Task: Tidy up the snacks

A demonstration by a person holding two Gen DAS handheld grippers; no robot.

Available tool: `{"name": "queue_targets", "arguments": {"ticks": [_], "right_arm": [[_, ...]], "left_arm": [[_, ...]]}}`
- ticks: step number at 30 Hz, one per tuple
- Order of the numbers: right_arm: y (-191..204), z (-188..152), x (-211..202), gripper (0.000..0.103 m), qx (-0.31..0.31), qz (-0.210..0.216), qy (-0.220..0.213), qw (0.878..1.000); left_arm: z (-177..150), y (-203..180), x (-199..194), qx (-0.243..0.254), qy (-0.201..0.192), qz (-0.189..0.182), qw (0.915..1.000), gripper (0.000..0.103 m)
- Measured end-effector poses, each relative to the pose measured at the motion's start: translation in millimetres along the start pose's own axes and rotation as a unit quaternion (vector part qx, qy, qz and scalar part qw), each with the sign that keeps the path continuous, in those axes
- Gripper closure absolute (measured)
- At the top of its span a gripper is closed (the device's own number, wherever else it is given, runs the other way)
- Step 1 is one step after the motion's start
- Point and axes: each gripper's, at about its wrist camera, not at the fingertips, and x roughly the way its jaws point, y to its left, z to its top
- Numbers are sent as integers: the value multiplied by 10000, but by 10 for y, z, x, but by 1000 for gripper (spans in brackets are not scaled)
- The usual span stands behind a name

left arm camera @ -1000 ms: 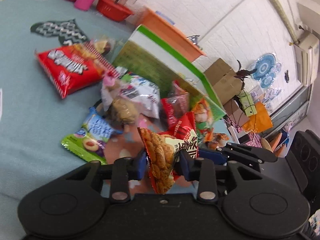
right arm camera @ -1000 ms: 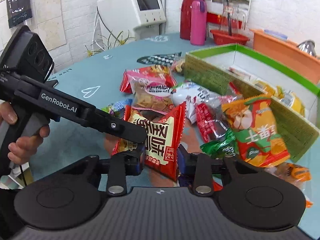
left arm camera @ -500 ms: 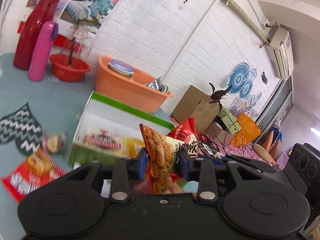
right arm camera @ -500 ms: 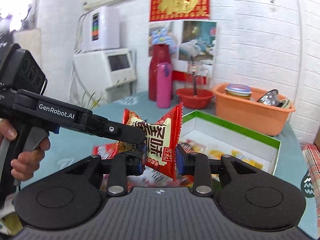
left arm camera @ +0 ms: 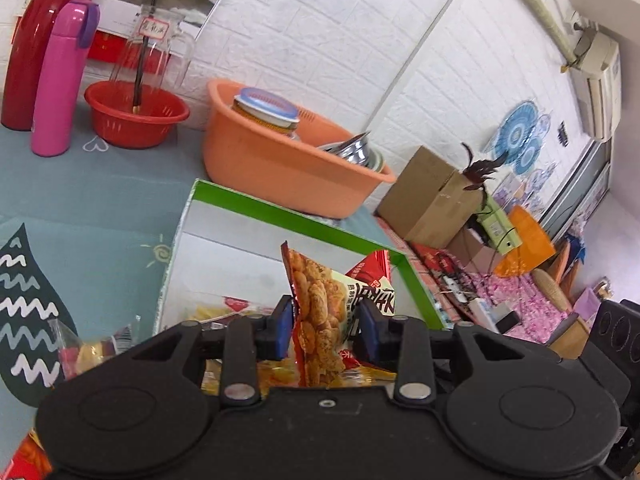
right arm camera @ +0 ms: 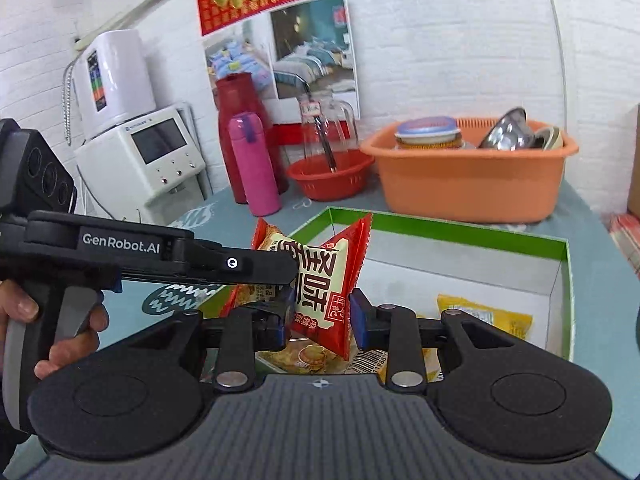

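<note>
Left gripper [left arm camera: 325, 330] pinched a crinkly foil cookie packet [left arm camera: 316, 312], jaws just easing apart. Right gripper [right arm camera: 318, 316] clenched a glossy red pillow packet [right arm camera: 324, 276], jaws just tightening. Both hung over the green-rimmed cardboard box [right arm camera: 440, 232], left side. Only the right view caught a hand [right arm camera: 72, 344].

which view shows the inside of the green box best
The right wrist view: the green box shows three walls, its white floor and a yellow packet inside. The left wrist view shows only its far rim, with the held snack bag covering much of the floor.
</note>
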Motion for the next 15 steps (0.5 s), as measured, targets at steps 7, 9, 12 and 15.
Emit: {"name": "queue_targets", "arguments": {"ticks": [7,9,12,15], "right_arm": [[9,-136,100,0,-340,-416,93,9985],[37,-137,-32,0,-403,-489,-15,9980],[104,-131,-337,0,-405,-439,-261,9979],[164,-197,-702,0,-348,-449,-516,9971]], "left_arm": [[-83,41,-135,-43,-191,568,9982,0],[-100,-37,-254,11,-216,555,9982,0],[-177,-173,-467,5,-219,488,9986,0],[-332,-348,-702,108,-237,429,9987,0]]}}
